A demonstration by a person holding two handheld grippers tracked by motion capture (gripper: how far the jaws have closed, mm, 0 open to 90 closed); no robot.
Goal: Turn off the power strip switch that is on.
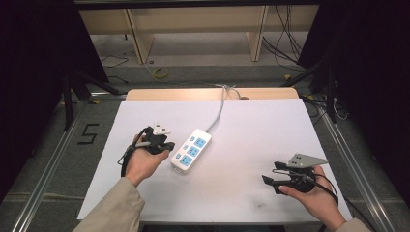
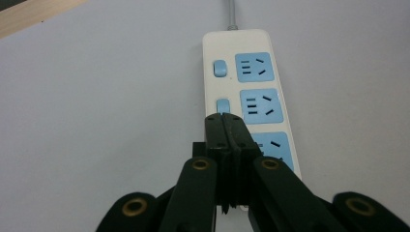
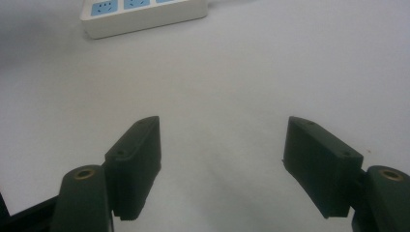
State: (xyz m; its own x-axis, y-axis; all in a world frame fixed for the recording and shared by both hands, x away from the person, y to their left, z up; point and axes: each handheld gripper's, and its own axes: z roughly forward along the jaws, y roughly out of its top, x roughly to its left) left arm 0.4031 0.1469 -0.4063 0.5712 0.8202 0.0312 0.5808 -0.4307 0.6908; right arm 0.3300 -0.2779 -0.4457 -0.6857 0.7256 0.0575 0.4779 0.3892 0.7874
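A white power strip [image 1: 192, 150] with three blue sockets and small blue switches lies near the middle of the white sheet, its grey cable [image 1: 220, 108] running to the far edge. My left gripper [image 1: 169, 146] is shut with nothing between its jaws, its tips just over the strip's near left end. In the left gripper view the closed tips [image 2: 224, 119] sit over the power strip [image 2: 251, 87], below the middle switch [image 2: 222, 105]. My right gripper [image 1: 267, 182] stands open and empty at the front right; its own view shows the parted jaws [image 3: 220, 145] and the strip [image 3: 145, 12] far off.
The white sheet [image 1: 251, 145] covers a wooden table whose far edge [image 1: 193, 93] shows bare. Behind it are a wooden shelf frame [image 1: 198, 29] and floor cables [image 1: 285, 43]. Metal rails [image 1: 53, 154] and dark stands flank the table.
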